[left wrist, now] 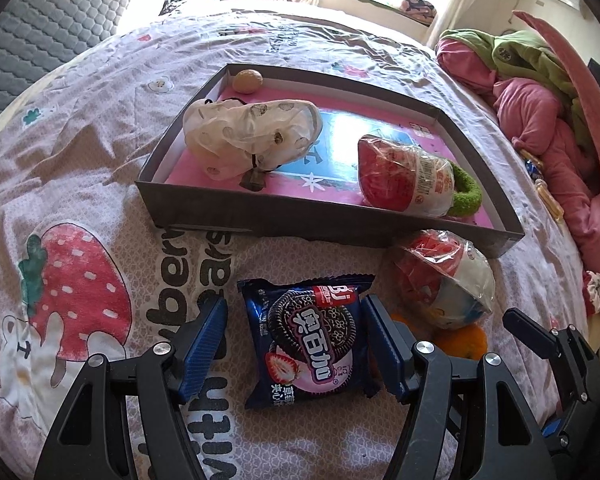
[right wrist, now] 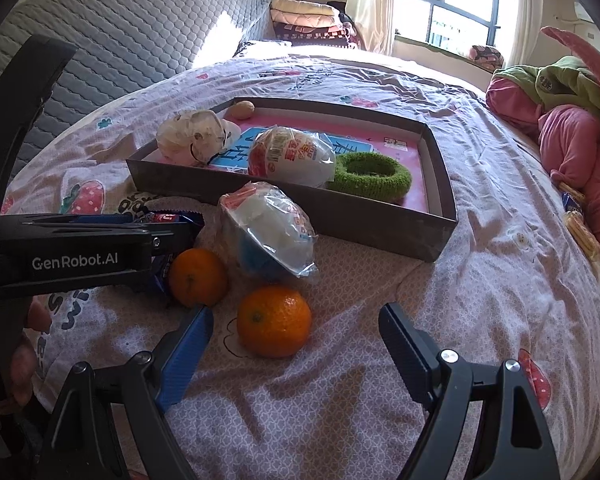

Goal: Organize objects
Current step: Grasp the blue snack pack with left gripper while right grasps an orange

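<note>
A dark blue cookie packet (left wrist: 306, 340) lies flat on the bedsheet between the fingers of my open left gripper (left wrist: 296, 312); the right pad is at the packet's edge and the left pad stands just off it. My right gripper (right wrist: 296, 314) is open around an orange (right wrist: 274, 320), touching nothing. A second orange (right wrist: 198, 276) and a wrapped toy egg (right wrist: 272, 236) lie just beyond. The grey tray (left wrist: 260, 220) with a pink floor holds a walnut (left wrist: 247, 81), a white pouch (left wrist: 244, 136), another wrapped egg (left wrist: 404, 176) and a green ring (right wrist: 370, 176).
A heap of pink and green clothes (left wrist: 540, 120) lies along the bed's right side, with small snack packets (right wrist: 580, 224) next to it. A grey quilted headboard (right wrist: 120, 32) stands at the far left. Folded blankets (right wrist: 304, 16) sit by the window.
</note>
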Motion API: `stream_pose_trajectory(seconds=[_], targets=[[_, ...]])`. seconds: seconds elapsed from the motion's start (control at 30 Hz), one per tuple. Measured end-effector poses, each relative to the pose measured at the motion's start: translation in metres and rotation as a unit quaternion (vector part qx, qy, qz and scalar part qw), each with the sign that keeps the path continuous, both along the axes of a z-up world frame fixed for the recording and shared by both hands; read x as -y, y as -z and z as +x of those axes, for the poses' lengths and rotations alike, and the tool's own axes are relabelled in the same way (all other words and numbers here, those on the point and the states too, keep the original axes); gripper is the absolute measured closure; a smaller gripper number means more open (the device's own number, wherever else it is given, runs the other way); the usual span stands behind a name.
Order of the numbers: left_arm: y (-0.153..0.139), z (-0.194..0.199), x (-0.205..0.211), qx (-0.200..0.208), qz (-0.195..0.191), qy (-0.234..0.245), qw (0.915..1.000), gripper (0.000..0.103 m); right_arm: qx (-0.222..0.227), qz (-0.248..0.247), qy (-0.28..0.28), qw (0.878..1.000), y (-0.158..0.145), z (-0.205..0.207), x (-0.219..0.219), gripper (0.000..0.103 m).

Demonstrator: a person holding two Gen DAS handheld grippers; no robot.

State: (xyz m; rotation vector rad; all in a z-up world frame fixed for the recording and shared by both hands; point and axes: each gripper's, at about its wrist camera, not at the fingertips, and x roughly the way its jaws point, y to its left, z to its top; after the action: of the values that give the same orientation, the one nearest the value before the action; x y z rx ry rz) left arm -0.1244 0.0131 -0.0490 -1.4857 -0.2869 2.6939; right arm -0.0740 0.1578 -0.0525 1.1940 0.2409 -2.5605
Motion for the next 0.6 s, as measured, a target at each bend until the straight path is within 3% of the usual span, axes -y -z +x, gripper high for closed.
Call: stream_pose_trajectory(seconds=[0.23,0.43,0.6], targets=[[0.005,-0.001,0.001,-0.001,0.004,-0.001,1.0000,0.032,0.001,0.011,0.008,1.000,0.005,-0.004,0.000,0.021],[0.008,-0.002,0.003,-0.001,0.013,0.000,0.9999,0.032,0.003,0.026,0.008,1.000,0.010,-0.007,0.002,0.030],[0.008,-0.001,0.003,-0.001,0.020,0.005,0.9998,0.039,-0.001,0.033,0.000,0.999,0.012,-0.006,0.006,0.040]])
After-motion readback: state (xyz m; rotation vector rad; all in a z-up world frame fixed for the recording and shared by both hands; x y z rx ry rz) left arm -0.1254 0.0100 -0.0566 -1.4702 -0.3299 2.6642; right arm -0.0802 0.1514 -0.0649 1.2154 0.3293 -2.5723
